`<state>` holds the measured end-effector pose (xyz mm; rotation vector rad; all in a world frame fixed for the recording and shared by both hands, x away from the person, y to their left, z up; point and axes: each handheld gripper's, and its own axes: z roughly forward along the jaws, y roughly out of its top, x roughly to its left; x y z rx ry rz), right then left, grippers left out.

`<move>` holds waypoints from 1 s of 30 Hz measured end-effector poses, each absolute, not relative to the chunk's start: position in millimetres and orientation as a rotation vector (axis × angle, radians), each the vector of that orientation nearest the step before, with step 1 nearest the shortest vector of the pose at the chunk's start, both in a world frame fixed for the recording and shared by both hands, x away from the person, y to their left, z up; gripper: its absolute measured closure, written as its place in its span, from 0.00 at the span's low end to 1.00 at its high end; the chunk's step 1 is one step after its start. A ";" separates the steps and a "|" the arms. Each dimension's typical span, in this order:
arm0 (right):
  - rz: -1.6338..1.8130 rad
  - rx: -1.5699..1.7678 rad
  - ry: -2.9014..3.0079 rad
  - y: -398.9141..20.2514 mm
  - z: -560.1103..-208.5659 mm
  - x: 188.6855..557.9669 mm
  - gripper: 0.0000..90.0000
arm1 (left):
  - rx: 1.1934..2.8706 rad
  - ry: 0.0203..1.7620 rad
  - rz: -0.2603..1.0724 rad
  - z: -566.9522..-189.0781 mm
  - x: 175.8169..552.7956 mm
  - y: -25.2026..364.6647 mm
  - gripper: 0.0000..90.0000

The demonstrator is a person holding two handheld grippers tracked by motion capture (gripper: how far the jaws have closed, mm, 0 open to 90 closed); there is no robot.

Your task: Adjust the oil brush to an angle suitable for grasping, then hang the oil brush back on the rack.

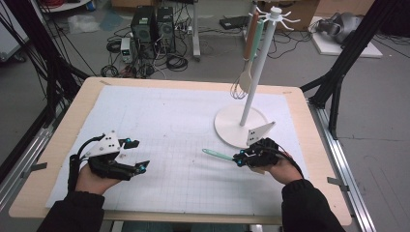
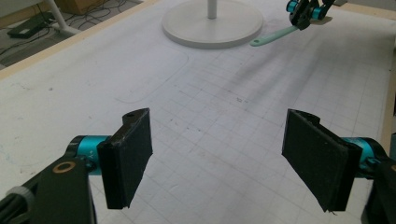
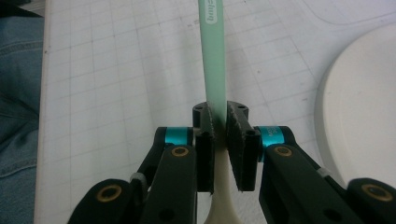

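A utensil with a mint-green handle [image 1: 217, 154] [image 3: 212, 60] and a cream head [image 3: 222, 196] is clamped at its neck in my right gripper [image 1: 238, 158] [image 3: 220, 135], which is shut on it. The handle points left across the white grid mat [image 1: 169, 121], just above it. Right behind stands the white utensil stand [image 1: 232, 128] with its tall pole and hooks. My left gripper [image 1: 140, 154] [image 2: 219, 158] rests at the front left, open, with bare mat between its pads [image 2: 133, 154]. The left gripper view shows the right gripper [image 2: 306, 11] and the handle [image 2: 273, 36] far off.
A spatula [image 1: 251, 38] and a whisk [image 1: 238, 89] hang from the stand's hooks. The stand's round base [image 3: 359, 116] lies close to the right gripper's right side. The wooden table edge [image 1: 72, 111] frames the mat. Beyond the table, computers and cables [image 1: 154, 34] sit on the floor.
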<state>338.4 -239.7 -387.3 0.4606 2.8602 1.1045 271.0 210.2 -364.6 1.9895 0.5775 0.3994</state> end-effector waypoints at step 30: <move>1.223 0.401 2.832 -220.8 -369.8 335.2 0.91 | 2.002 0.548 0.370 -364.9 271.5 203.5 0.28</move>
